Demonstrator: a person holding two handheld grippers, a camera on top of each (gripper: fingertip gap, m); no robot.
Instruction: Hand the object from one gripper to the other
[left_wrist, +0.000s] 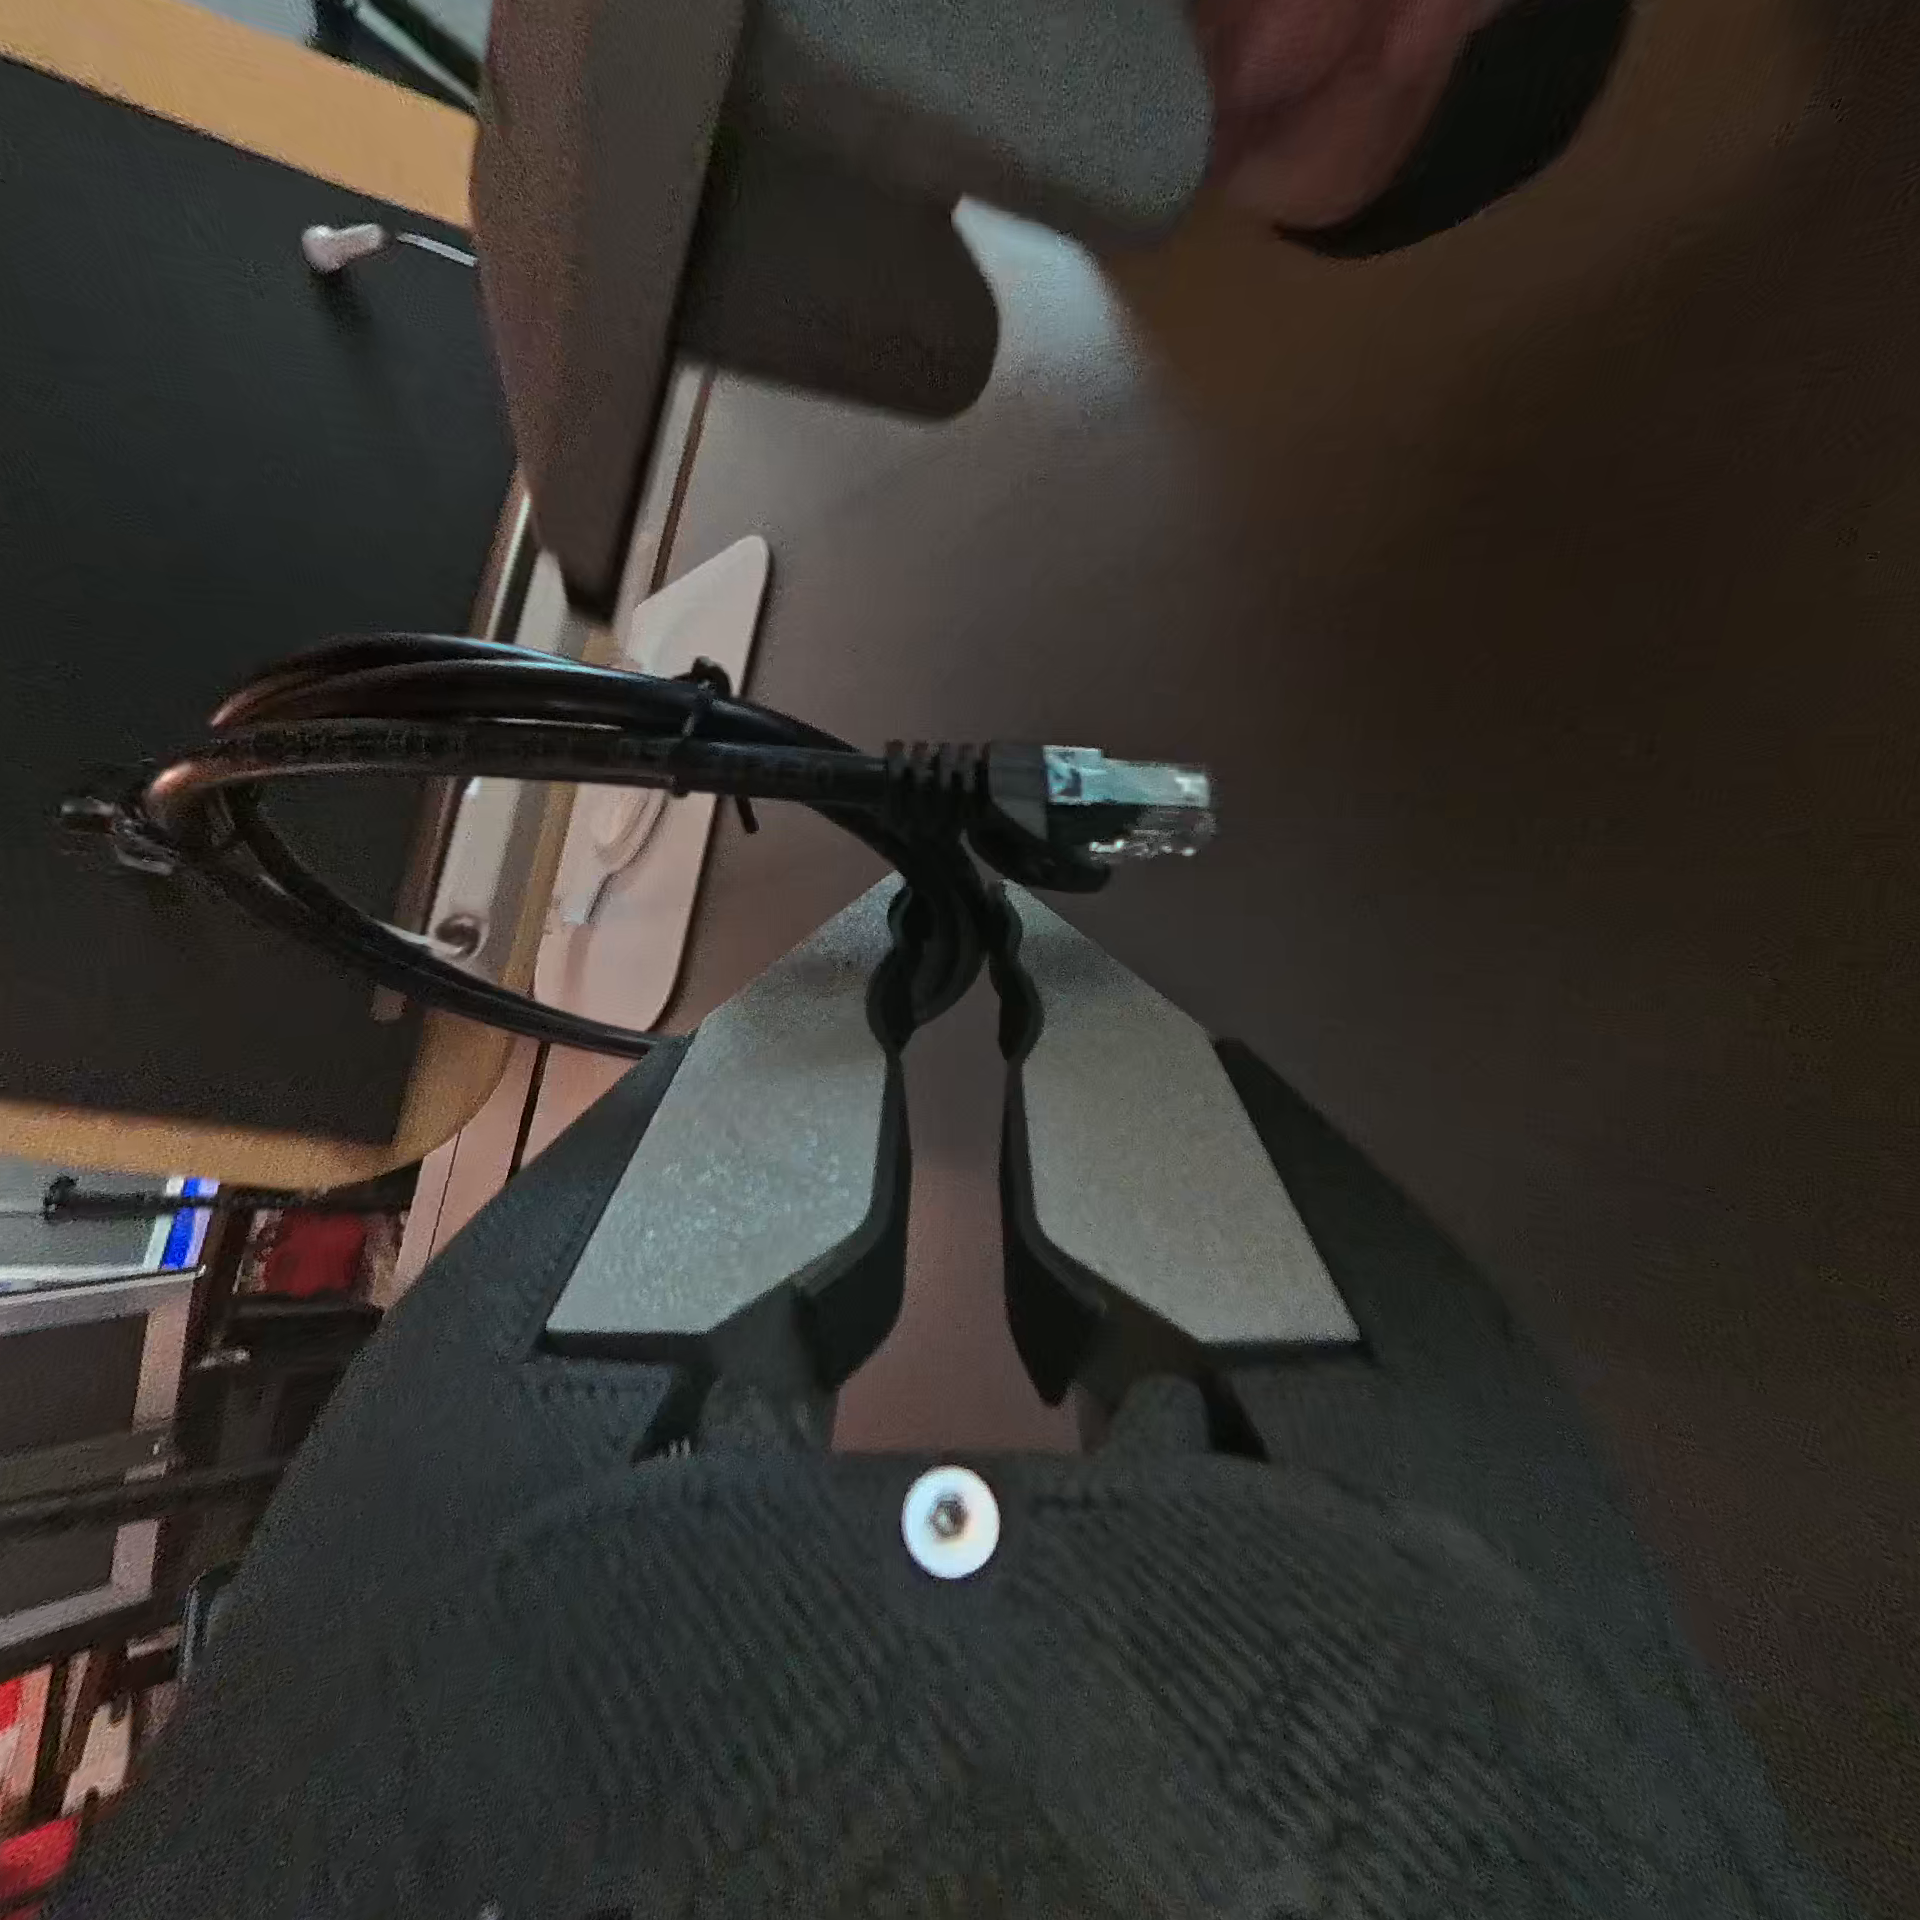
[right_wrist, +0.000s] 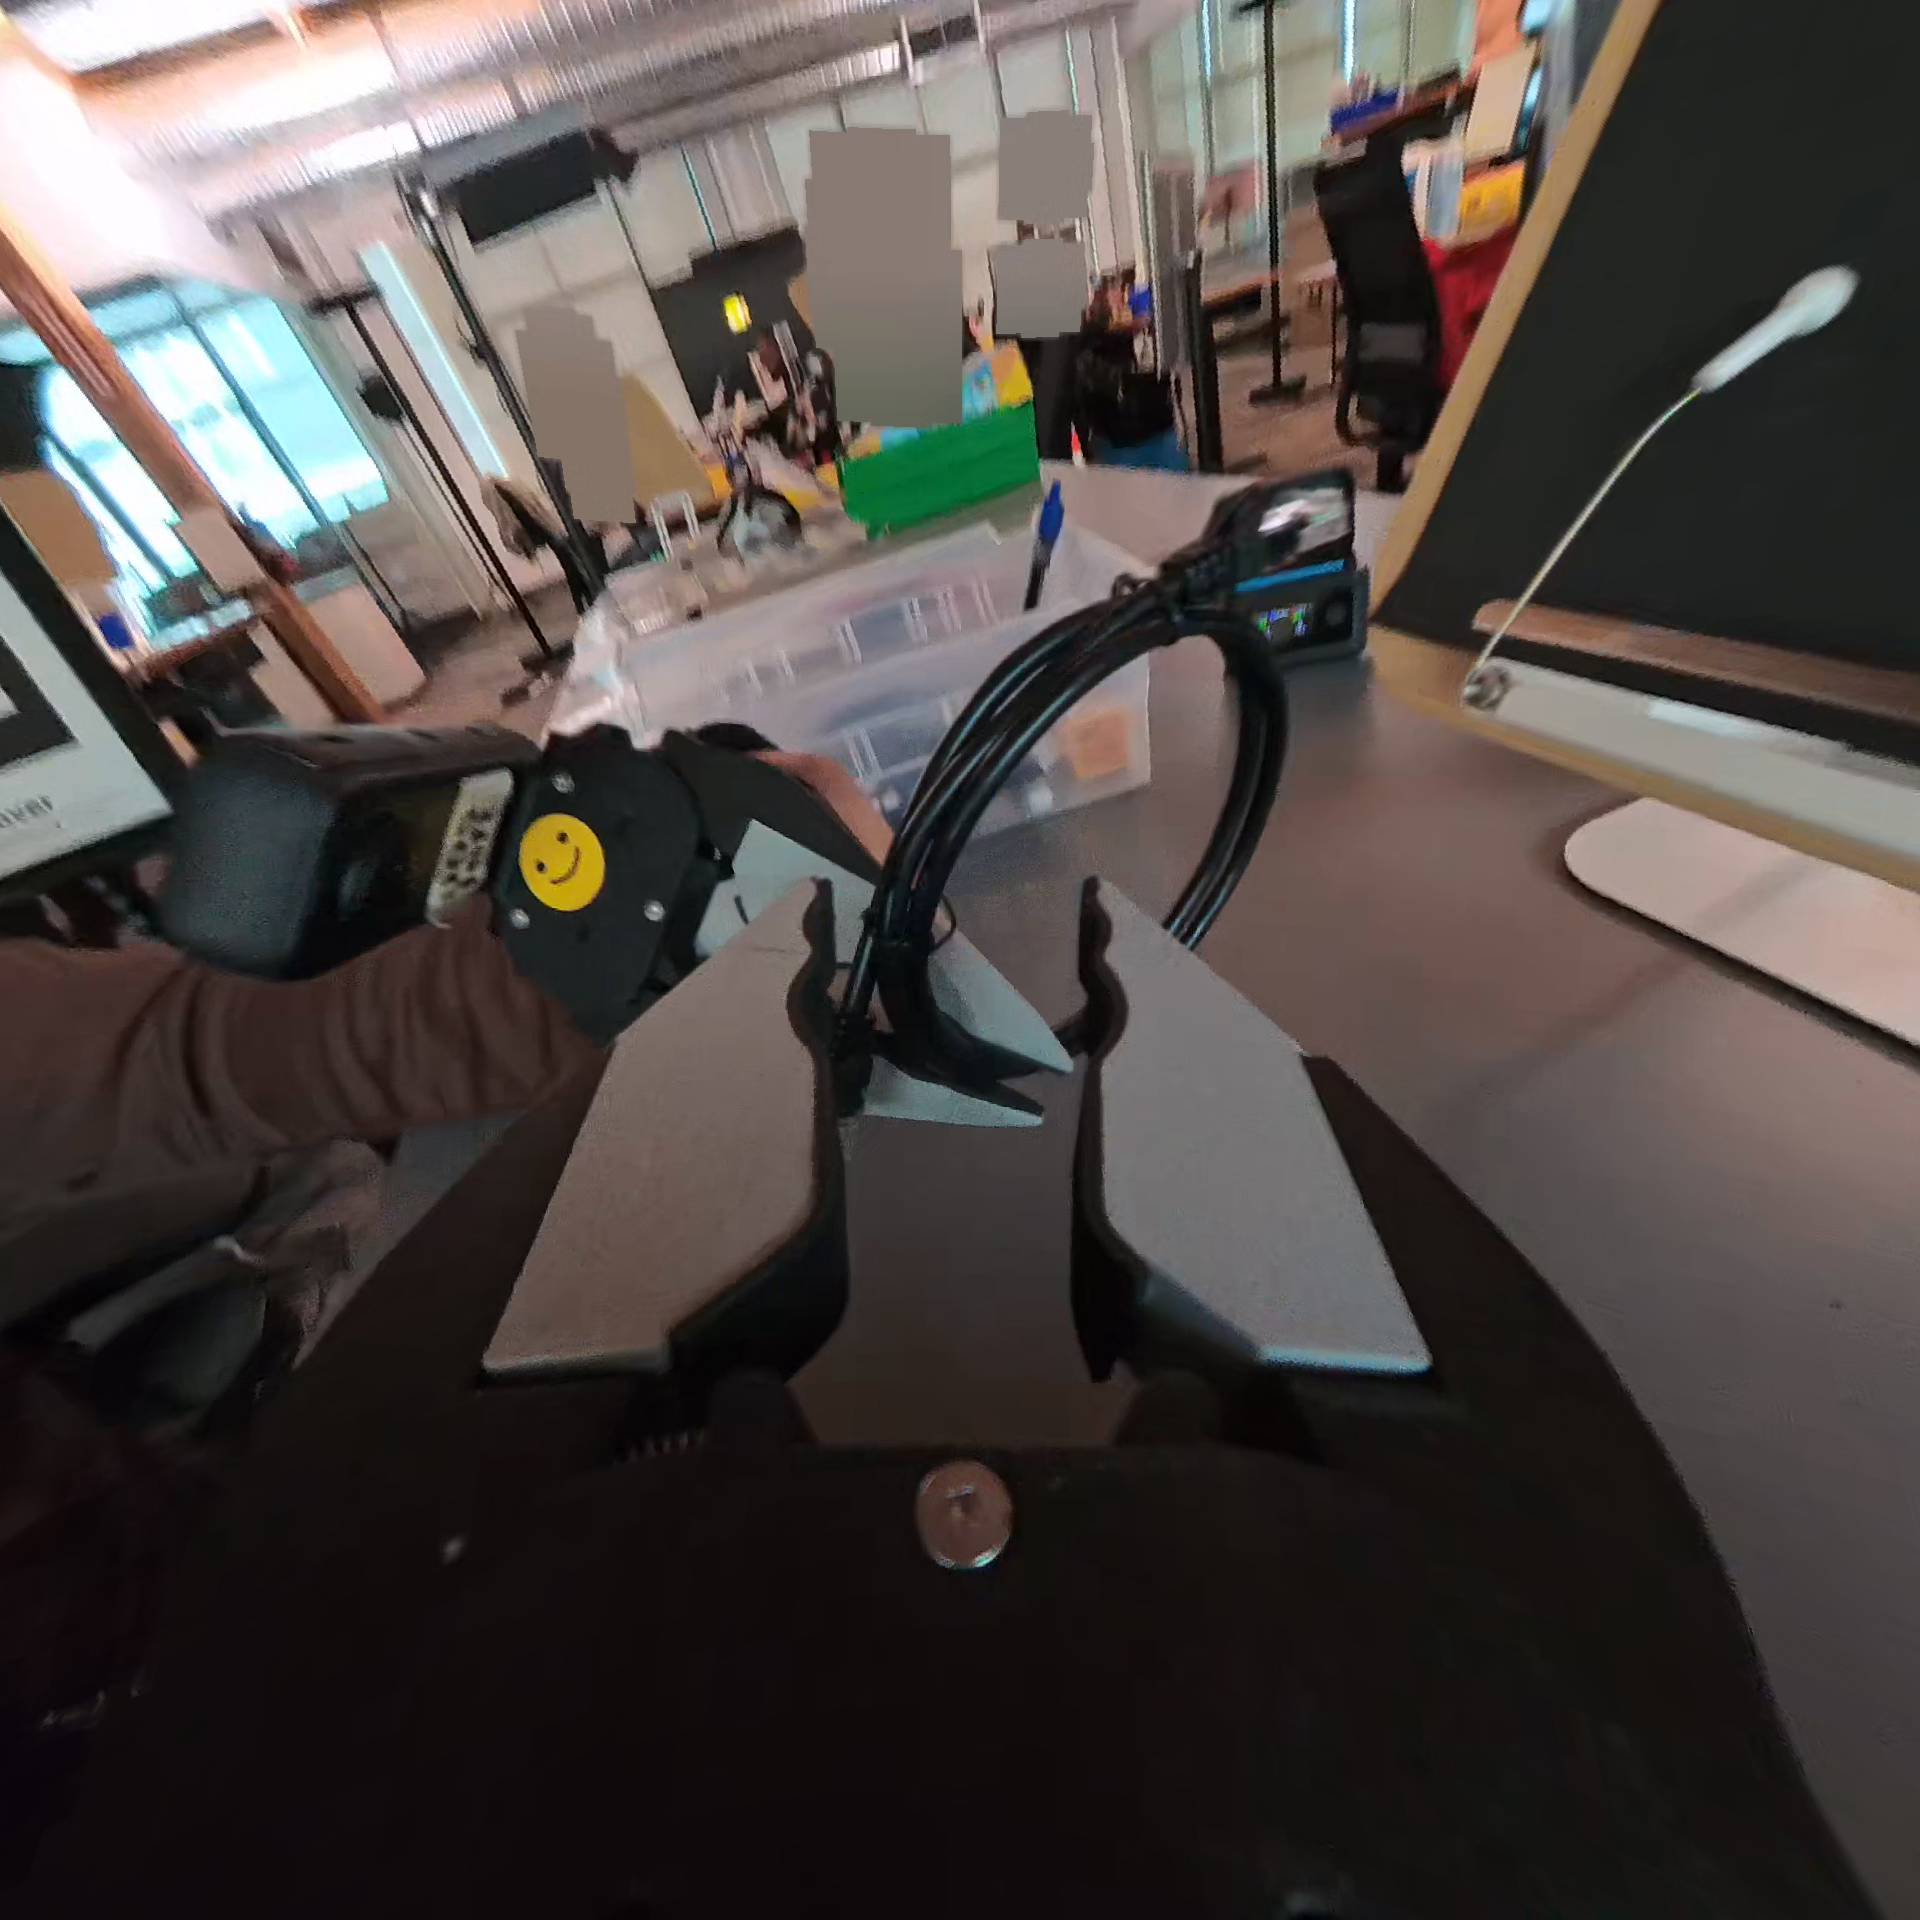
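The left gripper (left_wrist: 951, 940) fingers clamp a coiled black network cable with clear plugs (left_wrist: 644, 764), holding it above the grey bench (right_wrist: 1455, 1091), while the right gripper (right_wrist: 951, 971) fingers stand apart, straddling the bundle's tied end.

**Desk and workshop surroundings**

A clear plastic storage bin (right_wrist: 862, 665) sits on the grey tabletop (right_wrist: 1455, 1091), a blue-capped pen (right_wrist: 1042, 545) standing in it. A wood-framed black board (right_wrist: 1714, 343) leans right, and a green box (right_wrist: 940, 468) lies beyond.
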